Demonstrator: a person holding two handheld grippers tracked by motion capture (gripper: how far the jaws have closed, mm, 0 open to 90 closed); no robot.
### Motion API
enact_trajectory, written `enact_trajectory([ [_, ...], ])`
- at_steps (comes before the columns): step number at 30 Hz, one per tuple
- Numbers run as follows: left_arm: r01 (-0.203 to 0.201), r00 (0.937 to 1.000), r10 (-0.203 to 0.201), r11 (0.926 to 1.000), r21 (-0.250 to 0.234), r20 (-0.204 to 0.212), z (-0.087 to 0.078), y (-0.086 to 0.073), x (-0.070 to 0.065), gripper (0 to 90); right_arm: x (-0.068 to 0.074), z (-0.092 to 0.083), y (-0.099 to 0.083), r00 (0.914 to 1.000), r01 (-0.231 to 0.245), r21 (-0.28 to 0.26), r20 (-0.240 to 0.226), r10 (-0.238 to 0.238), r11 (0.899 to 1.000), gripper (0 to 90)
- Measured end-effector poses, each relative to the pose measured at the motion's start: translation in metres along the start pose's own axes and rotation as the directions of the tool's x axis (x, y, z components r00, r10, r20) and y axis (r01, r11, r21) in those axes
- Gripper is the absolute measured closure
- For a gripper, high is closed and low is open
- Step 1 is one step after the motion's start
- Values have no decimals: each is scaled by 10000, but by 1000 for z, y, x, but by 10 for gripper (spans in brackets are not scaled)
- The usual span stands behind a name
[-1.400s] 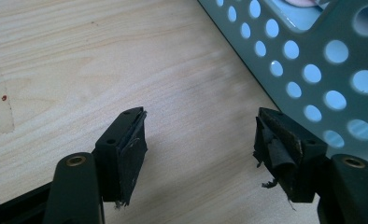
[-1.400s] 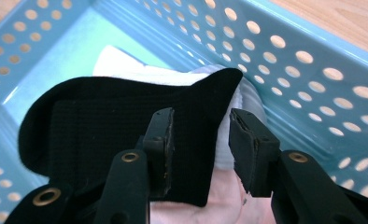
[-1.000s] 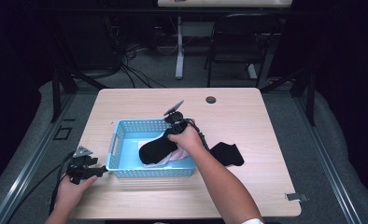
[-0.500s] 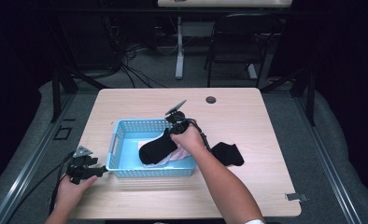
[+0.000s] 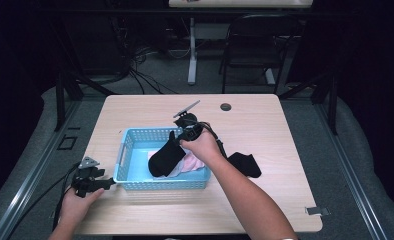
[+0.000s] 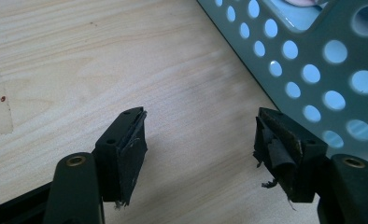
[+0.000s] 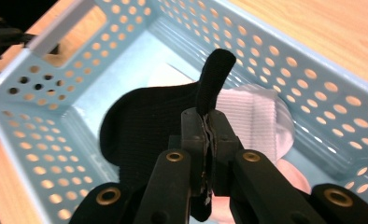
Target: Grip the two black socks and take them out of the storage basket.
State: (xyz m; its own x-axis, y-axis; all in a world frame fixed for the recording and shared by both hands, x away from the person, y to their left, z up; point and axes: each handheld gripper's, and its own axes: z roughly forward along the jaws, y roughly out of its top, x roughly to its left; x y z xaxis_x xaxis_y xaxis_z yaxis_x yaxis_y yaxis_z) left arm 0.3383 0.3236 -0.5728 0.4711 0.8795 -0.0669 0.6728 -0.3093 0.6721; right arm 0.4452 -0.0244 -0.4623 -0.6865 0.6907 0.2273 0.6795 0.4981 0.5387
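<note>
A black sock (image 5: 164,157) hangs partly lifted out of the light blue basket (image 5: 160,183) at the table's middle. My right gripper (image 5: 177,137) is shut on the sock's cuff; in the right gripper view the jaws (image 7: 207,122) pinch the black fabric (image 7: 145,121) above the basket floor. Under it lie a white sock (image 7: 252,116) and a pink one (image 5: 191,164). My left gripper (image 5: 106,184) rests on the table just left of the basket's front corner. Its jaws (image 6: 201,140) are open over bare wood, with the basket wall (image 6: 313,60) to one side.
A second black sock (image 5: 245,164) lies on the table right of the basket, beside the right forearm. A small dark round cap (image 5: 226,106) sits near the far edge. A chair (image 5: 250,45) and cables stand on the floor beyond the table.
The right gripper has risen a little, pulling the black sock's cuff up out of the basket. The left gripper has stayed where it was.
</note>
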Motion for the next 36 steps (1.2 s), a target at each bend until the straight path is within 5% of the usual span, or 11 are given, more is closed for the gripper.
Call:
enact_trajectory([
  [21,30,10000,-30,10000,-22,24,0,2,0,338,42,-59,25,9926,1176,-1106,-163,-1201,9869,877],
  [36,45,10000,-45,10000,-23,19,0,1,0,338,49,-96,26,9910,1299,-1635,-118,-1336,9779,877],
])
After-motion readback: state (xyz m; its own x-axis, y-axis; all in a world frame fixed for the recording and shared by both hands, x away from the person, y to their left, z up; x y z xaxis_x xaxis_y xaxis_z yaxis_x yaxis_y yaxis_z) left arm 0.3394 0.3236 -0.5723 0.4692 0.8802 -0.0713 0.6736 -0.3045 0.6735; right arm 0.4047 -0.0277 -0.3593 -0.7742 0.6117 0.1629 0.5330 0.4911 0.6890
